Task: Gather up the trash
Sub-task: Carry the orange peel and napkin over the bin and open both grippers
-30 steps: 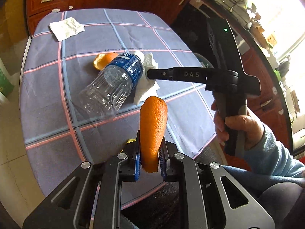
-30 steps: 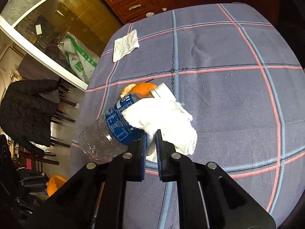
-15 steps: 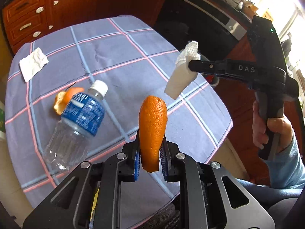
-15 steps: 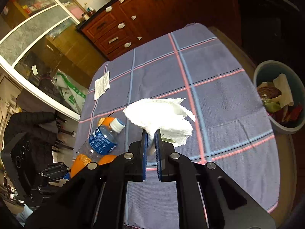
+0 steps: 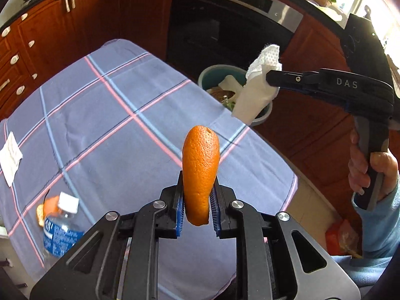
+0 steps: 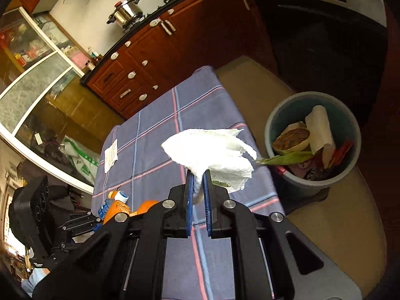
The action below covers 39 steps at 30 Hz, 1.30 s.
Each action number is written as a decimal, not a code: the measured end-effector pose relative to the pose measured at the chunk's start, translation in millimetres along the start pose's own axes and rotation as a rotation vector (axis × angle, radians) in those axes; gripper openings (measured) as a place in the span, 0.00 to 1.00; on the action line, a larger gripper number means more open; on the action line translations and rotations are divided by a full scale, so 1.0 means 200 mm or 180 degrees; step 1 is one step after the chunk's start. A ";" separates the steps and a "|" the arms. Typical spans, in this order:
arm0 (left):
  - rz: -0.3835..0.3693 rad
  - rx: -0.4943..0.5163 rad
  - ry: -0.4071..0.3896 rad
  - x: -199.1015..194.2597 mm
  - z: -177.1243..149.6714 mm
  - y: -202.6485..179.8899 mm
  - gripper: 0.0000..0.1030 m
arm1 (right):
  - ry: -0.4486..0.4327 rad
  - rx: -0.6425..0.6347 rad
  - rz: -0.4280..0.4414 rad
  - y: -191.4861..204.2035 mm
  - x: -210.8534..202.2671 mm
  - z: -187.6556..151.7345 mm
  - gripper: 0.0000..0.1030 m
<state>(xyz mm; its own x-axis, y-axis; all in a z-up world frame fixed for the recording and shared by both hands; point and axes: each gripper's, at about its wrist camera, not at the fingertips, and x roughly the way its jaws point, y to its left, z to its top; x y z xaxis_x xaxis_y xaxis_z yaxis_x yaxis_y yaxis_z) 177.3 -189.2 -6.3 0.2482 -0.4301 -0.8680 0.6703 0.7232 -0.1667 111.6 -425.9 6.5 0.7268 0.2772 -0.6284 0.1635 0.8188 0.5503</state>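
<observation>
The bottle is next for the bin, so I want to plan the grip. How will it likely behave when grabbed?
The bottle lies on its side on the tablecloth, so a nudge would probably roll it. It looks clear and empty, so likely light. Thin plastic may buckle under the pads, so gripping near the cap seems safer.

Two tools are in view: the left tool [image 5: 197,208] and the right tool [image 6: 198,195]. There are two pieces of orange peel, one [image 5: 200,172] in the left tool and one [image 5: 47,206] on the tabletop [image 5: 112,115]. Two paper tissues show, one crumpled [image 6: 212,152], one flat [image 5: 10,155]. One plastic bottle [image 5: 60,232] lies there, and one trash bin [image 6: 350,125] stands on the floor.
</observation>
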 end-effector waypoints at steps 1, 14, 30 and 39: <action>0.0010 0.0033 0.0006 0.03 0.05 -0.03 0.19 | -0.0036 0.0034 -0.0037 -0.05 -0.02 0.03 0.07; -0.0091 0.0456 0.0243 0.59 0.61 -0.43 0.20 | -0.0035 0.0637 -0.0335 -0.68 0.01 0.18 0.08; -0.0208 0.0563 0.0521 0.92 0.75 -0.58 0.20 | 0.0160 0.0821 -0.0351 -0.91 0.13 0.21 0.10; -0.0064 0.0707 0.0640 1.04 0.71 -0.69 0.61 | 0.0236 0.0922 -0.0301 -0.95 0.21 0.26 0.68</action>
<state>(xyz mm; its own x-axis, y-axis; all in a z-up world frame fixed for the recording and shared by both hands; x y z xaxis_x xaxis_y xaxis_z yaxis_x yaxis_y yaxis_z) 236.4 -454.5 -97.3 0.1046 -0.3115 -0.9445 0.8158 0.5700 -0.0976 146.4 -596.6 -95.9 0.6505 0.2512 -0.7167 0.4190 0.6684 0.6145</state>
